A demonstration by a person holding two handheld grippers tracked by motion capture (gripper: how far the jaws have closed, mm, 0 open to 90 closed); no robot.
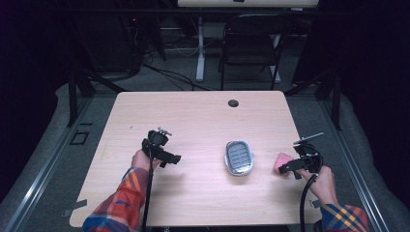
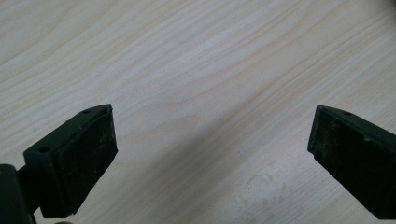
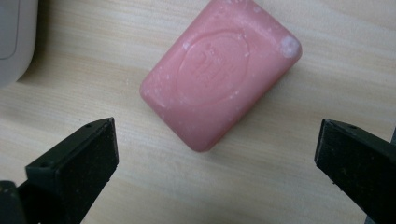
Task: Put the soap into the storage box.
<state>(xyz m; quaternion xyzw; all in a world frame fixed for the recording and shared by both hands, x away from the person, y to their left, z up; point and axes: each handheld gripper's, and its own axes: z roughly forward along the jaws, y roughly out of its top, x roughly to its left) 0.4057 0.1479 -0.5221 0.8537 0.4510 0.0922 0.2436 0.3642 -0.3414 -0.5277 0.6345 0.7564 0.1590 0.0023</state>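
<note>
A pink bar of soap (image 3: 219, 74) lies flat on the wooden table; in the high view the soap (image 1: 280, 160) peeks out just left of my right gripper (image 1: 286, 167). My right gripper (image 3: 215, 154) hovers over it with jaws wide apart, the soap just beyond them and not touched. A grey oval soap dish (image 1: 239, 158) with a ribbed inside sits at the table's middle right, and its pale edge (image 3: 14, 37) shows at the right gripper view's left. My left gripper (image 1: 170, 157) stands open over bare wood (image 2: 210, 140), nothing between its jaws.
The light wooden table (image 1: 193, 116) has a round cable hole (image 1: 233, 103) near its far edge. Beyond the table stand a black folding chair (image 1: 251, 46) and a desk leg with cables on the floor.
</note>
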